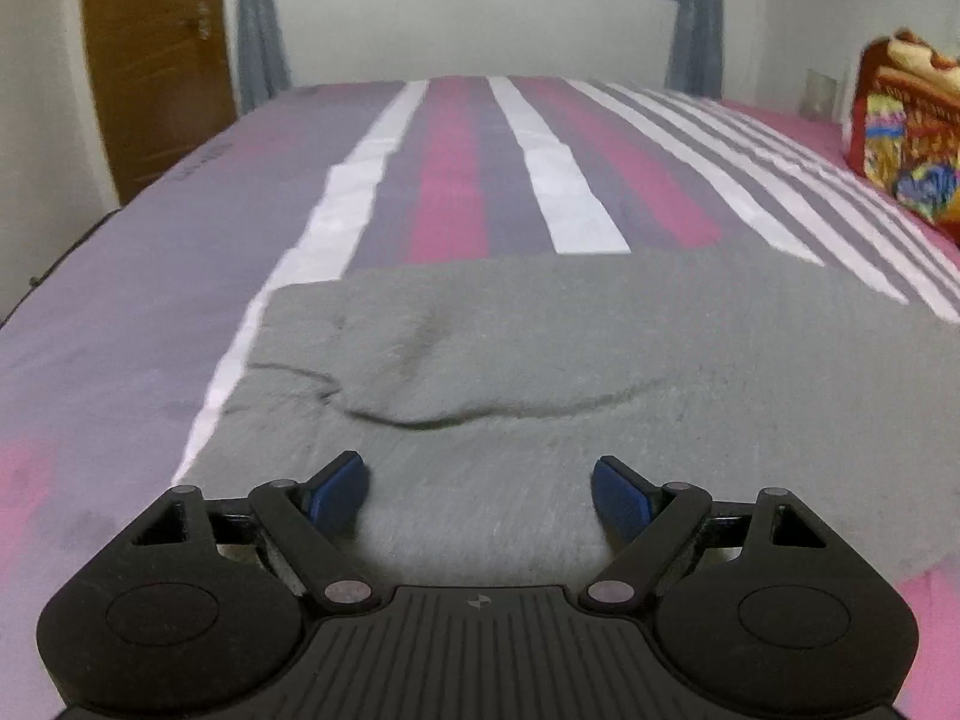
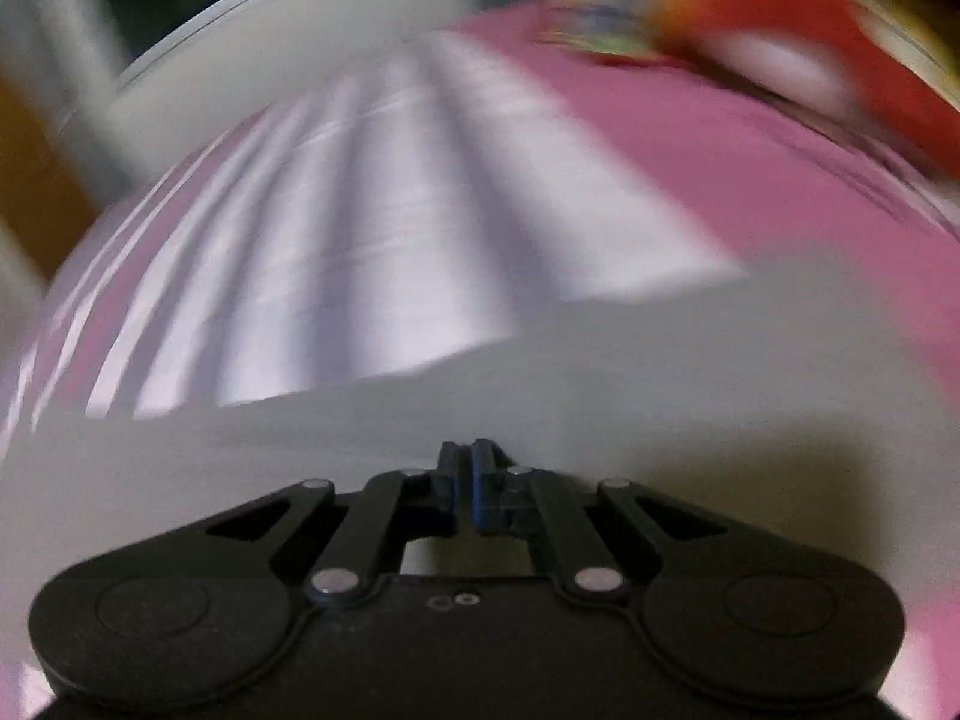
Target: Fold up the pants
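In the left wrist view, the grey pants (image 1: 510,360) lie spread flat on the striped bed (image 1: 120,300), a shallow crease running across them. The left gripper (image 1: 480,495) hangs over their near part with its jaws wide apart and nothing between them. A colourful bag (image 1: 906,132) sits on the bed beyond the pants, to the right.

The right wrist view is badly blurred. The right gripper (image 2: 467,489) is above the pants (image 2: 540,372), its jaws nearly together; no cloth shows between them.

No text can be read: dark lettering near the edge of the bed sheet (image 1: 204,159) and print on the colourful bag (image 1: 906,144) are too blurred.
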